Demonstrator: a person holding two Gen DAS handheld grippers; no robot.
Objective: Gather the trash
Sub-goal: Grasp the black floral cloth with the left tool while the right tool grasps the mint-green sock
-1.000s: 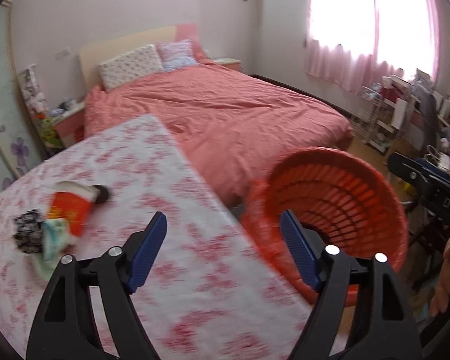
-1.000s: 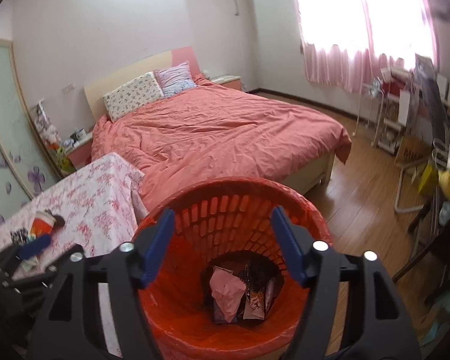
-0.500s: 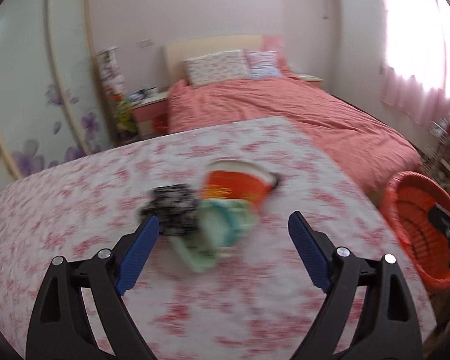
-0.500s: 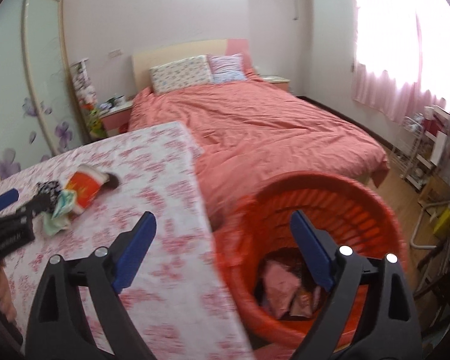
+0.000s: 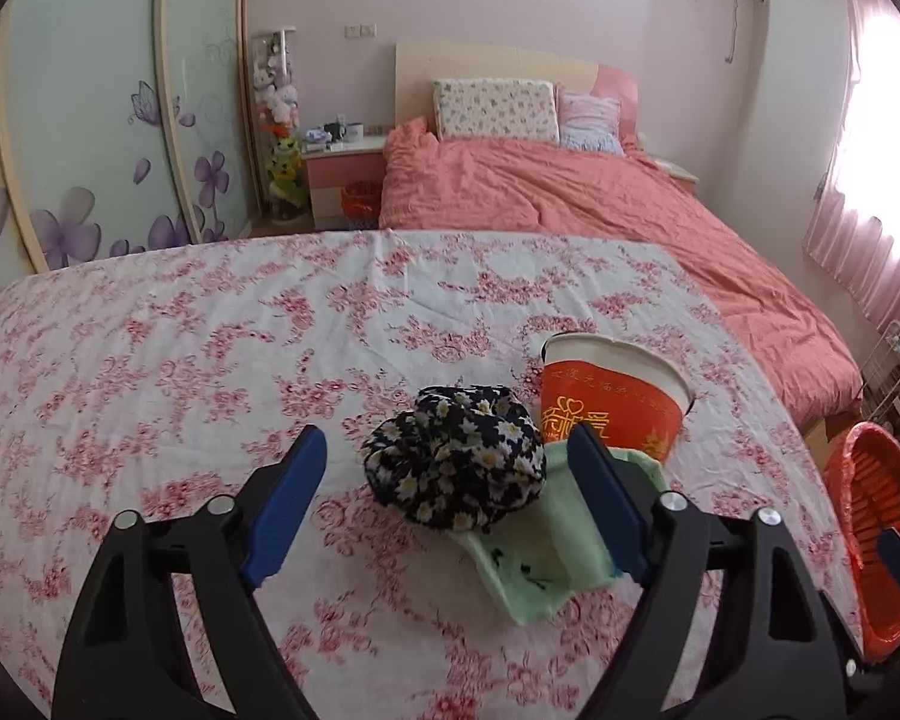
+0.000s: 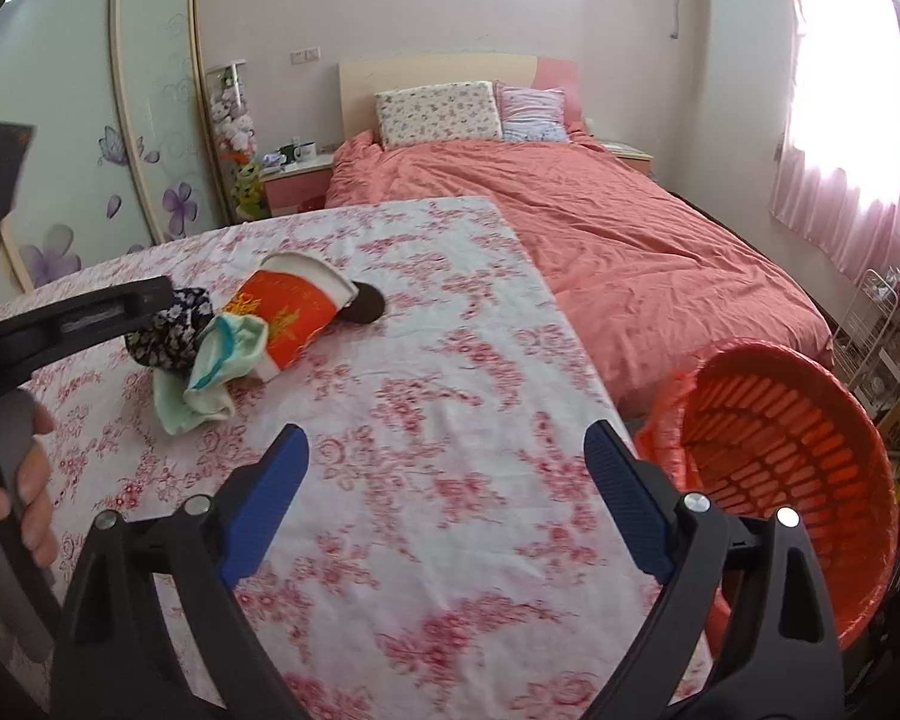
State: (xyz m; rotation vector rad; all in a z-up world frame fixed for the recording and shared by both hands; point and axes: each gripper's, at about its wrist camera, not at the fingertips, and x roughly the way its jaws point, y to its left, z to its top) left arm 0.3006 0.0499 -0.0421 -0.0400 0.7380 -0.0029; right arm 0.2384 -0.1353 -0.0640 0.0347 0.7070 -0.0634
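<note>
Crumpled navy cloth printed with daisies (image 5: 455,461) is lying on the flowered tablecloth (image 5: 210,360), touching a pale green rag (image 5: 540,558) and a red paper cup (image 5: 615,399) tipped on its side. I am holding the left gripper (image 5: 444,504) just over this pile, jaws apart and having just been narrowing, the cloth between them but untouched. My right gripper (image 6: 447,498) is hanging spread wide over bare tablecloth, gripping nothing. The orange basket (image 6: 792,462) is sitting beside the table's edge.
</note>
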